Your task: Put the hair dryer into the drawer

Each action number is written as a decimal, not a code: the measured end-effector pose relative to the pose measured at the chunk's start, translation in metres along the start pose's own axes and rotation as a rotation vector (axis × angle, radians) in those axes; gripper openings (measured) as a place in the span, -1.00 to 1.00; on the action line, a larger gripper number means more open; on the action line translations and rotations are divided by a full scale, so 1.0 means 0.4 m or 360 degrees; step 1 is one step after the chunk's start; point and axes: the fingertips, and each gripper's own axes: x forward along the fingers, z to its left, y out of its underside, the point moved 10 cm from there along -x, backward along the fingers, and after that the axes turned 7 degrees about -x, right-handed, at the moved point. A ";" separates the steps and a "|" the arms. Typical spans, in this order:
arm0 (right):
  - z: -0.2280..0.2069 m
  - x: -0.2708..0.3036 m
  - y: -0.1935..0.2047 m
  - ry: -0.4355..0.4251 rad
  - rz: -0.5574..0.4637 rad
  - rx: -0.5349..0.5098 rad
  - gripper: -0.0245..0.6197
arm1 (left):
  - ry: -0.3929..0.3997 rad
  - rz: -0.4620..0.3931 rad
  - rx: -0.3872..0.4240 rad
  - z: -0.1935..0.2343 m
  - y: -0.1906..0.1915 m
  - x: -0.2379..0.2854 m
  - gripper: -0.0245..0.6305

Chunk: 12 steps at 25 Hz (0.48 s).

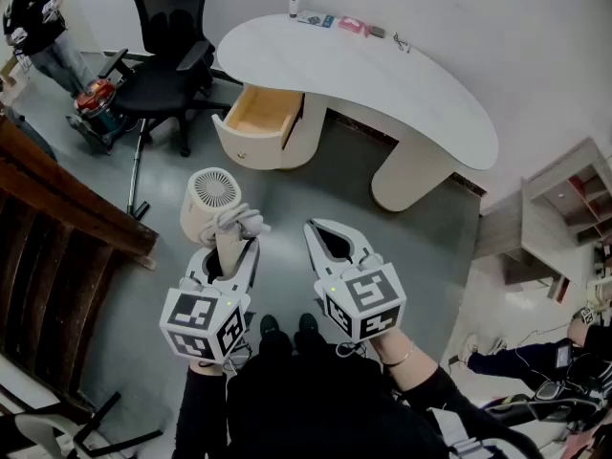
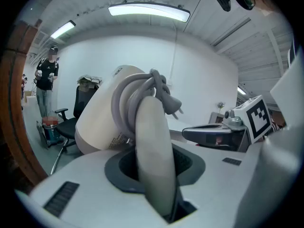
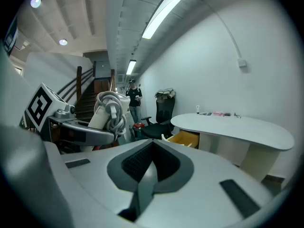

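Note:
A cream hair dryer point(image 1: 212, 195) with a round grille, its grey cord point(image 1: 241, 222) wound round the handle, is held up above the floor. My left gripper point(image 1: 235, 249) is shut on that handle; in the left gripper view the handle point(image 2: 153, 146) stands between the jaws and the body point(image 2: 97, 125) leans left. My right gripper point(image 1: 315, 226) hangs beside it, shut with nothing in it, its jaws meeting point(image 3: 149, 167). The open wooden drawer point(image 1: 260, 113) sticks out of the white curved desk point(image 1: 382, 75) further ahead, also in the right gripper view as the drawer point(image 3: 183, 137).
A black office chair point(image 1: 163, 55) stands left of the drawer, with a red and teal machine point(image 1: 96, 103) and a standing person point(image 1: 38, 17) beyond it. A dark wooden stair rail point(image 1: 57, 218) runs along the left. Small items point(image 1: 335, 22) lie on the desk's far edge. A shelf unit point(image 1: 564, 208) is at the right.

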 end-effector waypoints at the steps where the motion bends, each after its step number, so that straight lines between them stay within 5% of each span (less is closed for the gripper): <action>1: 0.004 0.004 0.000 0.0001 0.0000 0.0000 -0.92 | 0.0003 0.0000 0.0003 0.005 -0.001 0.000 -0.56; 12: 0.026 0.039 0.000 0.0047 0.0034 -0.0023 -0.92 | 0.0023 -0.0005 -0.0051 0.067 -0.008 -0.012 -0.56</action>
